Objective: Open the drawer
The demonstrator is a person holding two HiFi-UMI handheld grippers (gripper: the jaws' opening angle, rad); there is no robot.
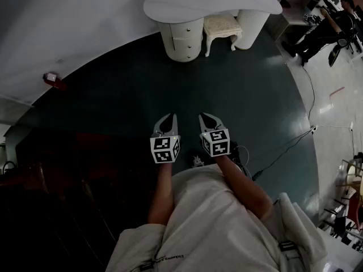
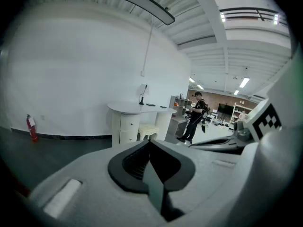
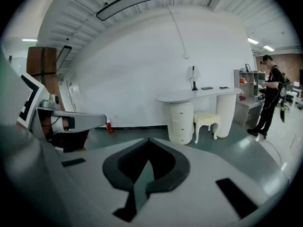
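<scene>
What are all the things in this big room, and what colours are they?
desk: one, white, far ahead by the wall
drawers: one stack, white, under the desk's left end
stool: one, cream, beside the drawers
lamp: one, dark, on the desk
fire extinguisher: one, red, by the wall at left
cable: one, dark, on the floor at right
person: one, dark clothes, standing far right
left gripper: one, pale with a black-and-white cube, shut, empty
right gripper: one, same colours, shut, empty

Stacked white knobbed drawers (image 3: 182, 122), all shut, in round pedestal (image 3: 169, 126) of white desk (image 3: 199, 95)
</scene>
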